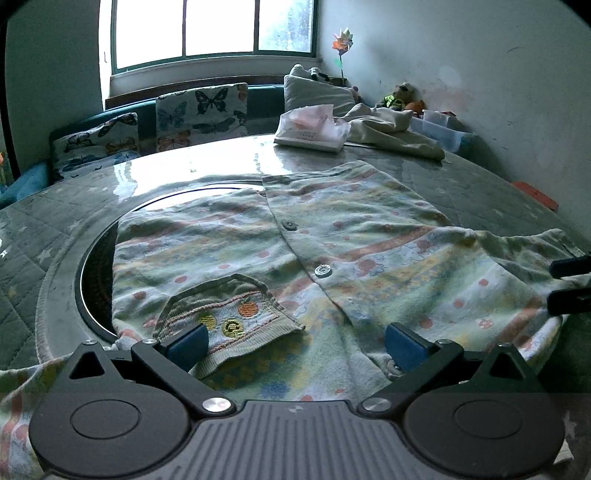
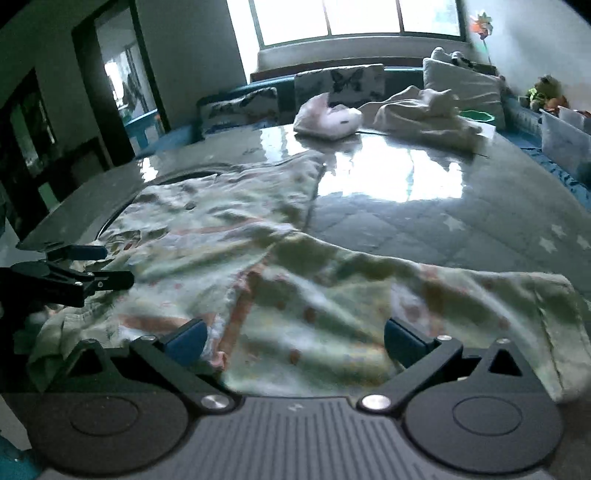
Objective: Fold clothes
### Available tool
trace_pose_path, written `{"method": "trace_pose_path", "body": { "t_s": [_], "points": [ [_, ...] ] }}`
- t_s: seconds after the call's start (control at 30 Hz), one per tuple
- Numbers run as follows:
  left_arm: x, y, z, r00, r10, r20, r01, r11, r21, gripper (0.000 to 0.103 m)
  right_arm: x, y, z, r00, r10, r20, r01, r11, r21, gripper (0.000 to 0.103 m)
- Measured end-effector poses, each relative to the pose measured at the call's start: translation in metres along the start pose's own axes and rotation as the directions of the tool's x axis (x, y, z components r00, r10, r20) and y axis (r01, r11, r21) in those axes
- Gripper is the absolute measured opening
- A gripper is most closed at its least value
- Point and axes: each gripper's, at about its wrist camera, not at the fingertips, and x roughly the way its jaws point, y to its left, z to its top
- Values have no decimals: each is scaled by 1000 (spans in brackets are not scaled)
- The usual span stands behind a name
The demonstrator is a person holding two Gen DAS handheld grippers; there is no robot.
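At the bottom of the left wrist view, the left gripper (image 1: 297, 345) has its blue-padded fingers (image 1: 190, 341) wide apart, low over the near hem of the pale, pastel-printed buttoned cotton shirt (image 1: 369, 258), with a small embroidered knit pocket (image 1: 229, 314) lying between them. The right gripper (image 2: 295, 341), at the bottom of its own view, likewise holds its fingers spread, clamped on nothing, above a rumpled sleeve (image 2: 480, 295) that trails toward the right of the frame. The shirt lies front up and roughly spread across the glossy grey round bench (image 1: 177, 166), partly covering a dark circular inset (image 1: 92, 280) at left. I judge the fold is only starting: the garment is laid out but still creased, and the next move seems to call for each gripper to close on an edge or sleeve and carry it inward. Farther back, upper centre, sit a soft pack of tissues (image 1: 312, 129) and a crumpled cream cloth (image 1: 391, 129); print on the pack is too blurred to read. Beyond are butterfly-print cushions (image 1: 201, 110) and a bright window (image 1: 214, 29).
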Motion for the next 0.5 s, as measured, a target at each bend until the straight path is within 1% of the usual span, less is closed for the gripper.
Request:
{"method": "trace_pose_path", "body": {
  "t_s": [0.1, 0.23, 0.3, 0.4, 0.5],
  "points": [
    [0, 0, 0, 1000, 0, 1, 0, 1000, 0, 103, -8, -14, -3, 999, -40, 16, 40, 999, 30, 103],
    [0, 0, -1, 1000, 0, 3, 0, 1000, 0, 103, -16, -37, -7, 991, -129, 25, 127, 990, 58, 103],
    [0, 1, -1, 1000, -1, 3, 1, 1000, 0, 103, -19, -49, -8, 984, -177, 20, 176, 982, 64, 103],
    [1, 1, -1, 1000, -1, 4, 1, 1000, 0, 103, -21, -65, -8, 965, -263, 8, 262, 963, 66, 103],
    [0, 2, -1, 1000, -3, 4, 3, 1000, 1, 103, -21, -71, -7, 958, -287, 0, 286, 956, 63, 103]
  ]
}}
